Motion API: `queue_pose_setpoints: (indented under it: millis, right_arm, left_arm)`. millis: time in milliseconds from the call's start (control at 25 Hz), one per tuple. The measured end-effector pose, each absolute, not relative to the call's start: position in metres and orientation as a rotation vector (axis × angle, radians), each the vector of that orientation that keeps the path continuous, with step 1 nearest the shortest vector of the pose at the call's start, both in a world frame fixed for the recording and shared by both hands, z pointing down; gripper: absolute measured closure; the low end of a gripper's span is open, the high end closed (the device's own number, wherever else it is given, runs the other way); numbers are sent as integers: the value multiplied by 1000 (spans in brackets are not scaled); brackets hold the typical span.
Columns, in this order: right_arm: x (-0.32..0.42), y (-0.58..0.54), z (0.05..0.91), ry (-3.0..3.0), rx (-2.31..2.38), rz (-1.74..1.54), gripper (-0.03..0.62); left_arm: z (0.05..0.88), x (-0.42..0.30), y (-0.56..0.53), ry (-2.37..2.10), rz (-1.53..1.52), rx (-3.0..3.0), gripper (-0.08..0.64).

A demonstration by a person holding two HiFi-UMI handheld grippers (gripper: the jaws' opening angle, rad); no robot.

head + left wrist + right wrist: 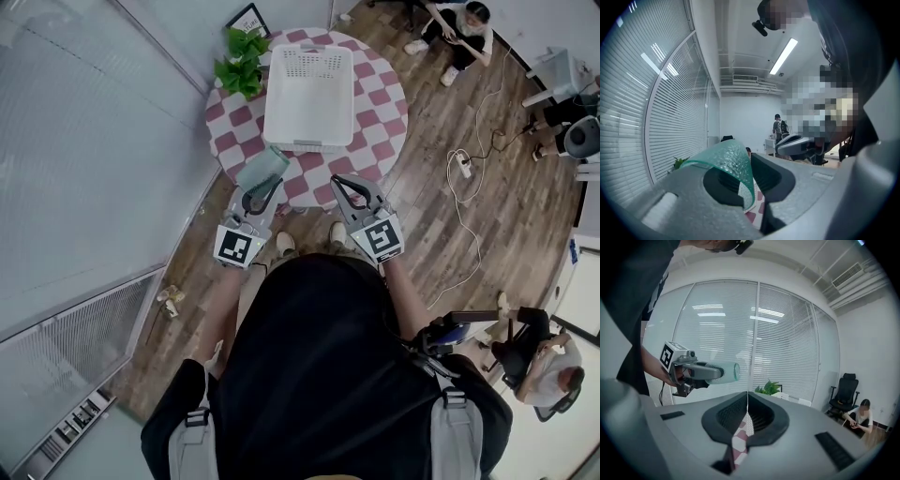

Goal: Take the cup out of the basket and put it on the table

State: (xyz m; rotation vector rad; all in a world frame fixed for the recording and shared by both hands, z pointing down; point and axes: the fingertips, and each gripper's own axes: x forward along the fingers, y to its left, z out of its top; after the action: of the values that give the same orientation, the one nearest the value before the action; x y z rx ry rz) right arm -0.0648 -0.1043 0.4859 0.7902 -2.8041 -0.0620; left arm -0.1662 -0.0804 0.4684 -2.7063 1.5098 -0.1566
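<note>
- Nearest the head camera are the person's black top and the two forearms, each reaching forward with a gripper.
- The left gripper [262, 190] is clamped on the cup [262, 169]. Its own view shows the pale green, see-through wall of the cup [727, 158] pinched between the two jaws, with a narrow gap left by the wall's thickness.
- The right gripper [339, 183] is beside it, a little apart. Its jaws [747, 398] are pressed together with nothing between them (only a strip of checked cloth shows below the tips).
- In the right gripper view, the left gripper [693, 372] holds the cup [723, 372] lying on its side, sticking out level past the jaw tips.
- From above, the cup is outside the basket [307, 142], over the near edge of the round table [377, 141] and just on the near side of the basket's wall. I cannot tell whether it touches the red-and-white checked cloth.
- The white slotted basket stands in the middle of the table.
- A green plant [242, 61] stands at the basket's left, and a small picture frame [248, 19] is beyond it.
- Farther off on the wooden floor lie a power strip [462, 167] with a white cable, and a person [459, 28] sits on the floor.
</note>
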Motion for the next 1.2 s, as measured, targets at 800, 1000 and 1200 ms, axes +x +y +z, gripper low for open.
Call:
queue_pose_setpoints:
  millis: [800, 1000, 1200]
  right_arm:
    - [-80, -101, 508, -2801, 714, -39, 578]
    - [-76, -107, 513, -2799, 732, -8, 578]
    - [-72, -106, 519, -2788, 736, 19, 578]
  left_arm:
    - [496, -170, -84, 1596, -156, -2750, 512]
    - [505, -167, -86, 1587, -171, -2771, 512]
    - [513, -165, -86, 1571, -183, -2802, 512]
